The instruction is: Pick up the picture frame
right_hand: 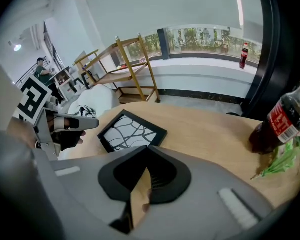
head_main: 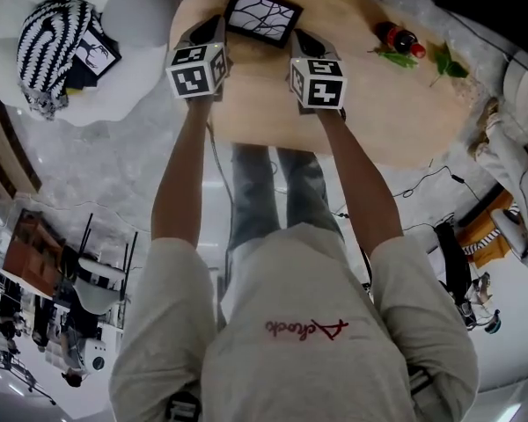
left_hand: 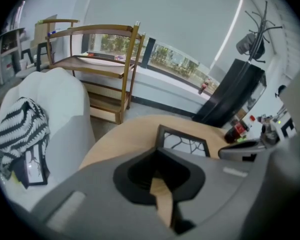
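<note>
So the pick-up hasn't really started, as far as I can tell. The picture frame [head_main: 262,14] sits on the round wooden desk [head_main: 378,112], toward its far side, and seems to lie flat with the black-and-white branchy print facing up. Nothing is lifting it and nothing is gripping it. Both hands are out over the desk. In the head view the frame sits right between the two claws, left claw [head_main: 209,32] just beside its left edge and right claw [head_main: 306,42] near its right corner.

Claw state: both are closed all the way. In the left gripper view the jaws meet at the tip with nothing pinched, only desk showing through the gap lower down. The right gripper view looks the same, tips together and empty, with the frame just past them. I can't see either claw touching the frame.

What's left is basically everything. My guess is that at least one claw has to open up, get around an edge of the frame, clamp on and lift. The cola bottle [head_main: 399,38] is well off to the right, so it's out of the way.
</note>
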Motion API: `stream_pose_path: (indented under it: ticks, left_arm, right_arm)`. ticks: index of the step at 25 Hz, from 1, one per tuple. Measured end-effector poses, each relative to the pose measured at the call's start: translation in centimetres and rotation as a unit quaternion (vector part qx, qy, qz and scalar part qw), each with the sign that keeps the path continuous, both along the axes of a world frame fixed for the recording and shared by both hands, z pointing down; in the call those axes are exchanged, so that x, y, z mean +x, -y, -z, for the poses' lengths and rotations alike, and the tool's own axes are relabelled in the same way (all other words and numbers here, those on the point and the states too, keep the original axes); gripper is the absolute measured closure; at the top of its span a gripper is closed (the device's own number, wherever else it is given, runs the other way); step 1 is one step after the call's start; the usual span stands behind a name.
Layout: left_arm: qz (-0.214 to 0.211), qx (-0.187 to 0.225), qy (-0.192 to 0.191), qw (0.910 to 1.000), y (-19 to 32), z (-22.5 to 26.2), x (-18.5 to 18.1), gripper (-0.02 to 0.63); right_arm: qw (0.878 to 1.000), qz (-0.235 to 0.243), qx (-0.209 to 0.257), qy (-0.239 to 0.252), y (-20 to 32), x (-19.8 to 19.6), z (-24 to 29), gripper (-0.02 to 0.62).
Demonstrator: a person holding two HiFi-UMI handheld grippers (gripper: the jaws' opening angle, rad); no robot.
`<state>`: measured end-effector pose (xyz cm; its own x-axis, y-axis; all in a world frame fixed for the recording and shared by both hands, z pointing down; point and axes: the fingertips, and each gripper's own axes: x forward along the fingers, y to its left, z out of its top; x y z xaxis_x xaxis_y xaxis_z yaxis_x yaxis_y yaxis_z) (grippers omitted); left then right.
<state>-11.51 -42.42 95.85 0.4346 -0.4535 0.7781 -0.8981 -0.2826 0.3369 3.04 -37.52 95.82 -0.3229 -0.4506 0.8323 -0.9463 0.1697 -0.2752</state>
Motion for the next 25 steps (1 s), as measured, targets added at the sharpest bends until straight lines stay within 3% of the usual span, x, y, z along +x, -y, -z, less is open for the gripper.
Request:
stream_pose_path:
  ticks: [3, 7, 25]
  left_arm:
    - [-0.011, -0.007, -0.006, 0.9999, 0.3, -0.6, 0.5, 0.549]
    - [-0.016, -0.014, -0.005, 0.9998, 0.5, -1.5, 0.8, 0.480]
    - [-0.027, -0.010, 0.001, 0.9996, 0.9, -3.0, 1.9, 0.520]
  right_arm:
    - [1.000, -0.012, -0.004, 0.010, 0.4, -0.2, -0.5, 0.508]
    - [0.999, -0.025, -0.016, 0.025, 0.6, -0.3, -1.3, 0.466]
    - [0.997, -0.063, -0.033, 0.030, 1.0, -0.6, -3.4, 0.476]
